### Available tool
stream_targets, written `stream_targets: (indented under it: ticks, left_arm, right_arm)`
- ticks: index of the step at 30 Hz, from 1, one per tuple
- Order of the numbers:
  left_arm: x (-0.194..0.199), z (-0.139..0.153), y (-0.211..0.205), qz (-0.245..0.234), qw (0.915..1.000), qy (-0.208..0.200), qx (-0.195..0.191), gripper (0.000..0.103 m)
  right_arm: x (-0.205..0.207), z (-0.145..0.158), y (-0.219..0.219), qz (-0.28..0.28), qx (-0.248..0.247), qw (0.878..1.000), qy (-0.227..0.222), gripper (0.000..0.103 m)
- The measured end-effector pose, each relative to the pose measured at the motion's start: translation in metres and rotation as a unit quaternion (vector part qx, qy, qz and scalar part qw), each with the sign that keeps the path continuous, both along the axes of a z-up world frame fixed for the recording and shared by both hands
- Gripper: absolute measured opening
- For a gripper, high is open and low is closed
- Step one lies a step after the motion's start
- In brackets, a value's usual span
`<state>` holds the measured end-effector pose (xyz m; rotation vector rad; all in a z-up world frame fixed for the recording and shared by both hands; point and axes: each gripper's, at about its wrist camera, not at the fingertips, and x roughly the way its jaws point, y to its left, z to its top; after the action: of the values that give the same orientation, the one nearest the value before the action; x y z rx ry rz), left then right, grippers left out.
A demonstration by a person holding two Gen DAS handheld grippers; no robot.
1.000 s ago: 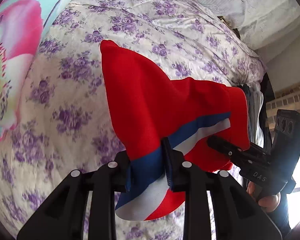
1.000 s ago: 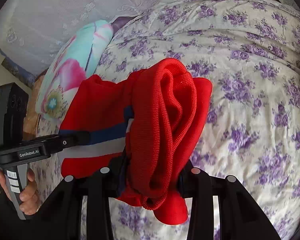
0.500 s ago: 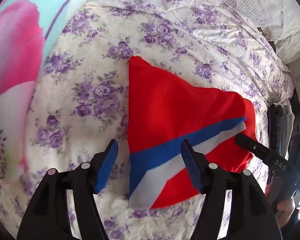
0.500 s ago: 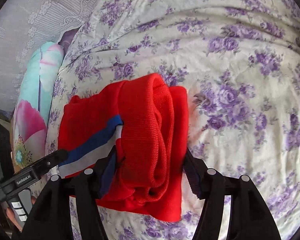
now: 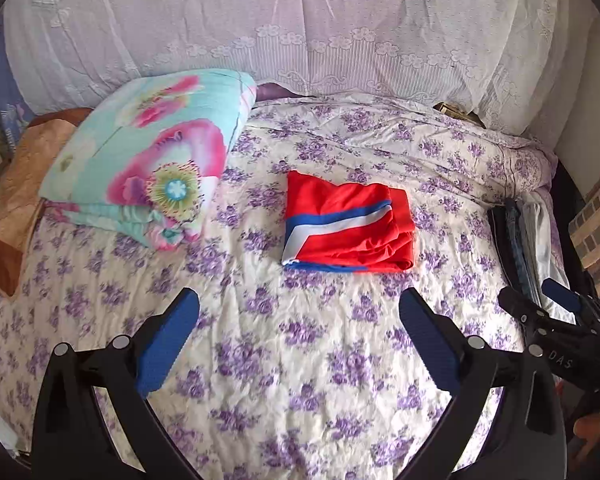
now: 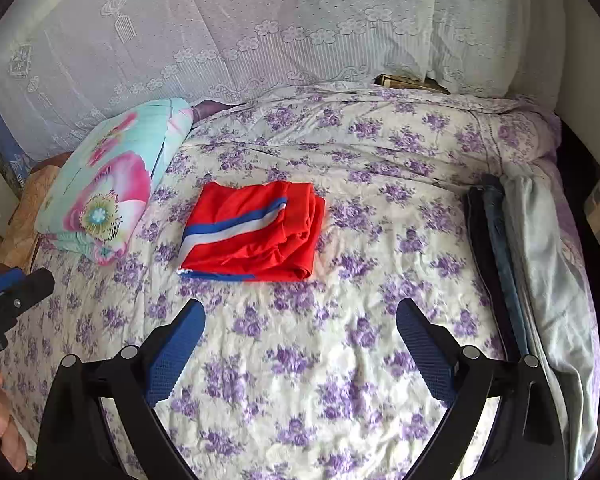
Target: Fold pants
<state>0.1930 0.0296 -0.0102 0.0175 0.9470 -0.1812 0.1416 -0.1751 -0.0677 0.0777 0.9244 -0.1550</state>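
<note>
The red pants (image 5: 348,224) with a blue and white stripe lie folded into a compact rectangle in the middle of the floral bed; they also show in the right wrist view (image 6: 256,228). My left gripper (image 5: 300,336) is open and empty, held back above the bed, well short of the pants. My right gripper (image 6: 300,340) is open and empty too, also short of the pants. The right gripper shows at the right edge of the left wrist view (image 5: 556,320), and the left gripper at the left edge of the right wrist view (image 6: 12,292).
A folded turquoise and pink flowered quilt (image 5: 148,152) lies at the left of the bed. A stack of folded dark, blue and grey clothes (image 6: 532,248) lies along the right edge. A lace curtain (image 5: 300,20) hangs behind the bed.
Both grippers let go of the pants, opened wide and pulled back and up. The folded pants now lie alone on the bed.
</note>
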Motion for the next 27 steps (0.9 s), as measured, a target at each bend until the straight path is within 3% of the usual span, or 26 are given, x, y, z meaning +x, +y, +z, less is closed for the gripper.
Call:
stream_targets:
  ticks: [5, 11, 27]
  left_arm:
    - [-0.058, 0.022, -0.002, 0.009, 0.9997, -0.02, 0.013, 0.098]
    - [-0.095, 0.045, -0.009, 0.006, 0.9984, -0.05, 0.024, 0.098]
    - [-0.121, 0.058, -0.022, 0.01, 0.9974, -0.065, 0.03, 0.098]
  right_arm:
    - [-0.042, 0.004, 0.01, 0.003, 0.001, 1.0, 0.007, 0.098]
    - [-0.072, 0.023, 0.016, 0.017, -0.004, 1.0, -0.004, 0.098]
    - [-0.099, 0.042, 0.014, 0.031, -0.002, 0.999, -0.019, 0.098]
